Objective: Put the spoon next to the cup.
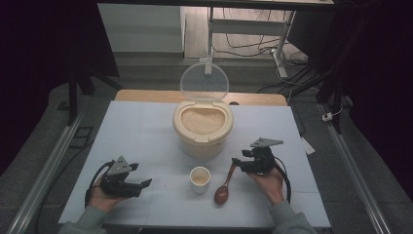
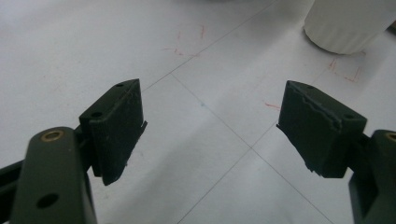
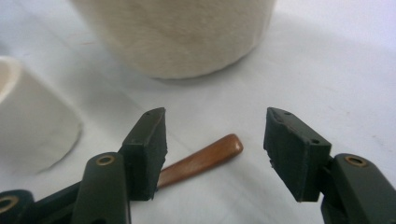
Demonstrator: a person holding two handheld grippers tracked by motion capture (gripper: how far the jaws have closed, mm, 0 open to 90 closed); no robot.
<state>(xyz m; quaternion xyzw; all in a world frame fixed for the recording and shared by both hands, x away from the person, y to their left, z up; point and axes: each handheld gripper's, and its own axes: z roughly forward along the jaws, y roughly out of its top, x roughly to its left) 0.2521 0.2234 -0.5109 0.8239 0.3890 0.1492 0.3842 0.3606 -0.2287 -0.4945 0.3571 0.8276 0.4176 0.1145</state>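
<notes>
A cream rice bin [image 1: 202, 126] with its clear lid [image 1: 204, 80] tipped up stands mid-table, full of rice. In front of it sit a small white cup [image 1: 199, 179] and a brown wooden spoon [image 1: 224, 187] lying flat on the table. My right gripper [image 1: 237, 163] hovers at the spoon's handle end. In the right gripper view the jaws [image 3: 215, 126] stand open, and the handle tip [image 3: 205, 158] lies on the table just below and between them, untouched. The bin [image 3: 177, 32] and cup [image 3: 32, 126] lie beyond. My left gripper [image 1: 144, 184] rests open at the front left, nothing between its jaws [image 2: 212, 100].
The white tabletop [image 1: 136, 136] carries thin grid lines and red marks [image 2: 187, 44]. The cup's base [image 2: 345, 23] shows at the top right of the left gripper view. Metal rails [image 1: 53, 161] run along both sides of the table, with desk legs and cables behind.
</notes>
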